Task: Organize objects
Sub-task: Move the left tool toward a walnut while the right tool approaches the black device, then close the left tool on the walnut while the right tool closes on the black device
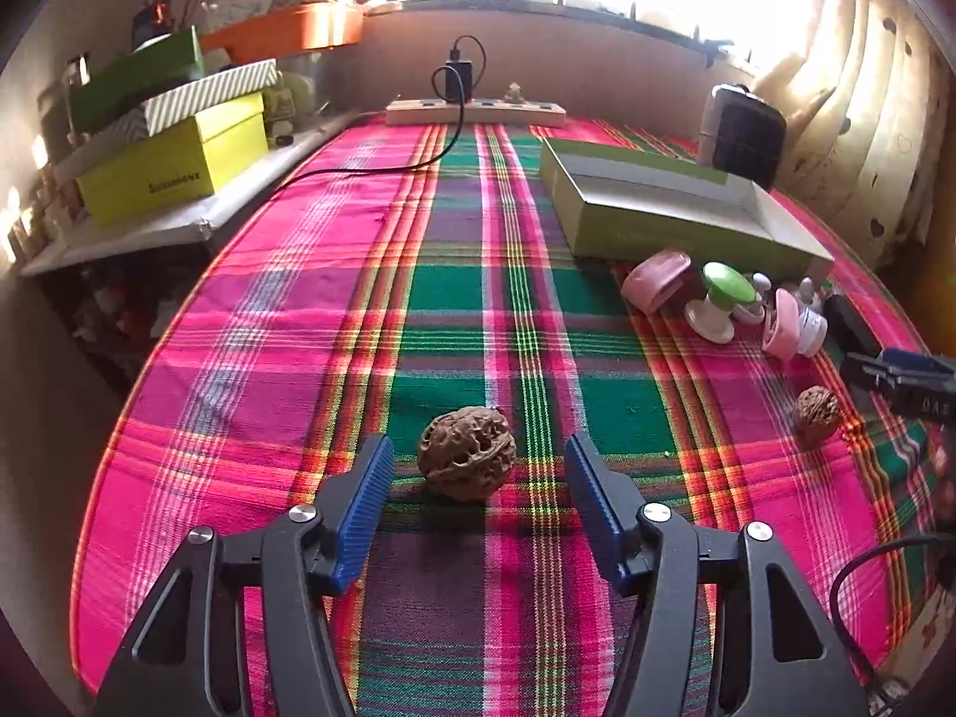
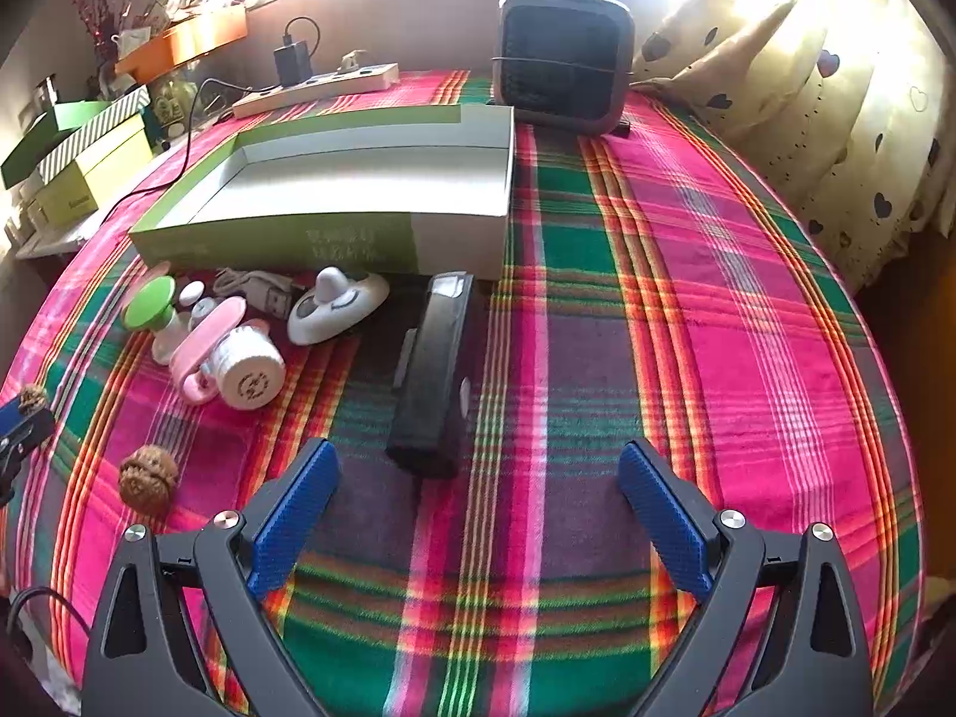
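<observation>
A brown walnut (image 1: 467, 453) lies on the plaid cloth just ahead of and between the tips of my open left gripper (image 1: 478, 466), untouched. A second walnut (image 1: 816, 416) lies to the right; it also shows in the right wrist view (image 2: 148, 472). My right gripper (image 2: 478, 478) is open and empty, just short of a black rectangular device (image 2: 435, 370). An open, empty green-and-white box (image 2: 334, 191) sits behind a cluster of small items: green-topped piece (image 2: 148, 305), pink case (image 2: 206, 337), white jar (image 2: 248, 373), white round gadget (image 2: 337, 305). The box also shows in the left wrist view (image 1: 675, 209).
A power strip (image 1: 475, 110) with charger and cable sits at the table's far edge. A dark fan heater (image 2: 564, 60) stands behind the box. Stacked boxes (image 1: 173, 149) fill a shelf at left. Curtains (image 2: 836, 119) hang at right.
</observation>
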`<state>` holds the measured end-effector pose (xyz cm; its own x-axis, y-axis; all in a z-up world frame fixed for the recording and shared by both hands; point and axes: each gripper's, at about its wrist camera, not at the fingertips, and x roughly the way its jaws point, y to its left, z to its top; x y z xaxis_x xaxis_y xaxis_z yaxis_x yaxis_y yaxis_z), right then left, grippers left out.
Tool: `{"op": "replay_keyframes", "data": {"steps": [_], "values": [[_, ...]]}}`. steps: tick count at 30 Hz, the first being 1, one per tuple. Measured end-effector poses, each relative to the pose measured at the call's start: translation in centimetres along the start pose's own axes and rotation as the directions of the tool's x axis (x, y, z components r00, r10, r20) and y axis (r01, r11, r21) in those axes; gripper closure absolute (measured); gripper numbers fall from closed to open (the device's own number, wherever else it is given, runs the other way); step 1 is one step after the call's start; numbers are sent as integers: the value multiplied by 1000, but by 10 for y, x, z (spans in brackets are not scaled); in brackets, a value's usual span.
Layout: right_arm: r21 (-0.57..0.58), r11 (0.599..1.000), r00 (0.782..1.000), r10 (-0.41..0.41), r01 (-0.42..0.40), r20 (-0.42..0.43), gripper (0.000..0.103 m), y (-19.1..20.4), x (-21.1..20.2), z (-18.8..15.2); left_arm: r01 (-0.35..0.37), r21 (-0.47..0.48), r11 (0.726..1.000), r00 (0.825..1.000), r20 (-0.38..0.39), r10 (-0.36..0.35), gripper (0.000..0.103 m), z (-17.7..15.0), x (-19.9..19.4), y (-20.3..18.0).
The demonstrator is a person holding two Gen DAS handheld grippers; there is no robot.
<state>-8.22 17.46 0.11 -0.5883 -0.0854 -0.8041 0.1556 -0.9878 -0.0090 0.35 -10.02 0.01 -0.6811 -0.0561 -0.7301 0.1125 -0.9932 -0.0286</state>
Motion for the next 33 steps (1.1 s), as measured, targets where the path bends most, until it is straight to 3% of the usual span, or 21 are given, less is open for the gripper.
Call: {"op": "replay_keyframes", "data": {"steps": [11, 24, 33], "values": [[1, 1000, 1000, 5, -5, 21, 34, -2, 5, 12, 5, 33, 999, 1000, 2, -6, 73, 5, 3, -11], [-20, 1000, 999, 22, -21, 42, 78, 3, 2, 14, 13, 39, 999, 1000, -2, -13, 74, 10, 7, -20], [-22, 1000, 999, 20, -19, 42, 79, 4, 3, 15, 29, 38, 999, 1000, -4, -29, 74, 14, 10, -24]]}}
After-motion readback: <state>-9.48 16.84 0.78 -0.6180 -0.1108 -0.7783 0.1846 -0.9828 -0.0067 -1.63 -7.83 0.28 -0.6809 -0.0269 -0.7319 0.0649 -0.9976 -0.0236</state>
